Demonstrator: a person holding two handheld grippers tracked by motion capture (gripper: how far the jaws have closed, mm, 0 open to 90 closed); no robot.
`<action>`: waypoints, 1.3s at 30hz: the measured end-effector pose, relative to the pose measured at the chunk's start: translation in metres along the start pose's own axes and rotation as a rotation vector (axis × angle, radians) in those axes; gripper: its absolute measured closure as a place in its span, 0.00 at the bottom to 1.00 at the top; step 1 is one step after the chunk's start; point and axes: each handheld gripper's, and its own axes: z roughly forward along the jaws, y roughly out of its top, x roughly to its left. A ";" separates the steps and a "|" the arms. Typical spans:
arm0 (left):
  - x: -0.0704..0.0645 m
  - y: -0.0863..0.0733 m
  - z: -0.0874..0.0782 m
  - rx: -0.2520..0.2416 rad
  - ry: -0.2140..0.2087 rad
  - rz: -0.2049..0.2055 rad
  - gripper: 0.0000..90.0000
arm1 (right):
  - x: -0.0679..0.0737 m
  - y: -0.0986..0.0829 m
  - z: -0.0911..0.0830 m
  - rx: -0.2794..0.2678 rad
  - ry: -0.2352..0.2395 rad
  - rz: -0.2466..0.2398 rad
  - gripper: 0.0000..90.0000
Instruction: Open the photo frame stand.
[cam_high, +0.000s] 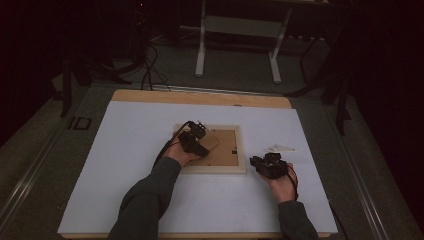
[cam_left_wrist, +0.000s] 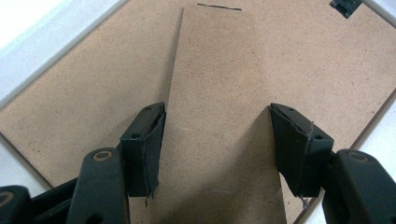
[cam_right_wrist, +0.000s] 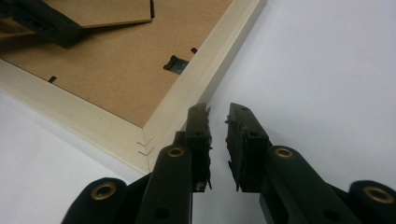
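Observation:
A pale wooden picture frame (cam_high: 212, 169) (cam_right_wrist: 196, 88) lies face down on the white table top, its brown backing board (cam_high: 227, 150) (cam_left_wrist: 84, 84) facing up. A brown stand flap (cam_high: 211, 141) (cam_left_wrist: 219, 70) rests on the board. My left gripper (cam_high: 201, 146) (cam_left_wrist: 217, 140) is open, one jaw on each side of the flap's free end, with neither clamping it. My right gripper (cam_high: 255, 161) (cam_right_wrist: 217, 140) hovers just off the frame's near right corner. Its jaws are almost together, with a thin slit and nothing between them.
A small black clip (cam_right_wrist: 176, 63) (cam_left_wrist: 345, 5) sits on the board by the frame's right rail. A pale triangular piece (cam_high: 280, 148) lies on the table right of the frame. White surface (cam_high: 130, 150) spreads around the frame. Beyond the table stands a white table base (cam_high: 237, 30).

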 end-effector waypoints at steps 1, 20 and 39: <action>0.000 0.000 0.000 -0.004 -0.002 0.001 0.45 | 0.000 0.000 0.000 -0.002 0.001 0.002 0.87; -0.007 -0.003 -0.003 -0.038 0.055 0.030 0.45 | -0.002 0.001 -0.002 -0.009 -0.001 0.005 0.87; -0.018 -0.005 -0.012 -0.097 0.127 0.063 0.45 | -0.001 0.002 -0.003 -0.016 -0.001 0.004 0.87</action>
